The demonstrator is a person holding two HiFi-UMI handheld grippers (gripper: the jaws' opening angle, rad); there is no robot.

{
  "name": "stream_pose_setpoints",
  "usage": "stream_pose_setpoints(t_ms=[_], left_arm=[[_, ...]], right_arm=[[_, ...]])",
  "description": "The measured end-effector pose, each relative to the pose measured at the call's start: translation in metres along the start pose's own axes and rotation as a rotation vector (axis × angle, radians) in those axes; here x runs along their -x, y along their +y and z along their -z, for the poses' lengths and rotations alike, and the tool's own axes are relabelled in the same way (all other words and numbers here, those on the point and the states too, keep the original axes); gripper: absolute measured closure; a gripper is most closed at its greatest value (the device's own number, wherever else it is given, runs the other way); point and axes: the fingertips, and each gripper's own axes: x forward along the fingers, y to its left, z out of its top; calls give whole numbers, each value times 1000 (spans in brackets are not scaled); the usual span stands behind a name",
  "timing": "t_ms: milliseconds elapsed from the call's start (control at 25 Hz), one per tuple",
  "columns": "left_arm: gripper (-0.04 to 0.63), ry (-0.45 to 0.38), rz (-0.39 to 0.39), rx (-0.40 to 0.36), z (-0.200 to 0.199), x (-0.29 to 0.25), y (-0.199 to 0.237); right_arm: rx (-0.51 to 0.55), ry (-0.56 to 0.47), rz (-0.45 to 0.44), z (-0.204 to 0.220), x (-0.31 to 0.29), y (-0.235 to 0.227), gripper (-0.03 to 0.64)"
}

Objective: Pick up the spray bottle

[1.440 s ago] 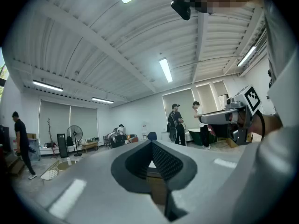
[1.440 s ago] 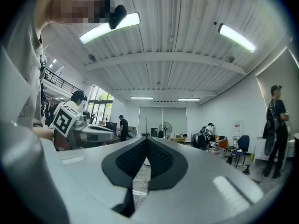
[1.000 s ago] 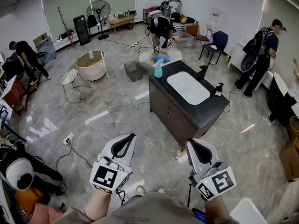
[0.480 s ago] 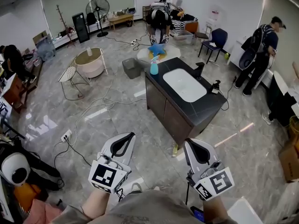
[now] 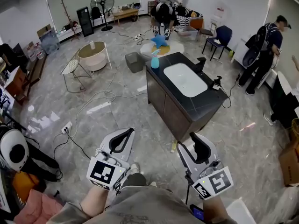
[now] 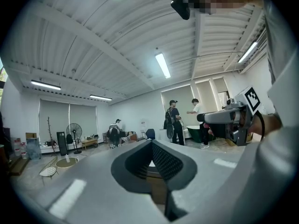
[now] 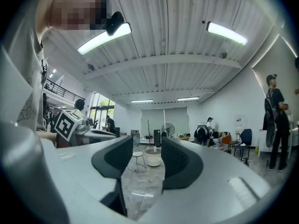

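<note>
Head view: bottle [image 5: 154,62], apparently blue, upright on the counter's [image 5: 208,101] far corner beside the sink [image 5: 186,80]. Left gripper [image 5: 126,132] and right gripper [image 5: 190,141] low, well apart from it.
Left gripper view: jaws together, empty.
Right gripper view: jaws have just been opening, now partway apart, nothing between them.

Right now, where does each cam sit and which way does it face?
Head view: on the person's head, facing forward and steeply down at the sink cabinet with the spray bottle; shows left gripper, right gripper, forearms.
Left gripper view: on the left gripper, facing level across the room; own jaws shut, right gripper at right.
Right gripper view: on that gripper, facing level; own jaws just opening, nothing between; left gripper at left.
Shared: standing fan in all three.
</note>
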Motion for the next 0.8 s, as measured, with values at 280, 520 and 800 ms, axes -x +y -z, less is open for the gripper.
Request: stream_pose_setpoints(t_ms=[280,520,800], left_arm=[[595,13,-13,15,3,-8,2],[595,8,-10,16,12,-24,16],[595,23,-23,42,24,-48,51]], right_arm=[[-18,16,-20,12,-10,-2,388],[-29,43,-16,20,-30,-15,390],[-42,69,-24,32,-73,-33,397]])
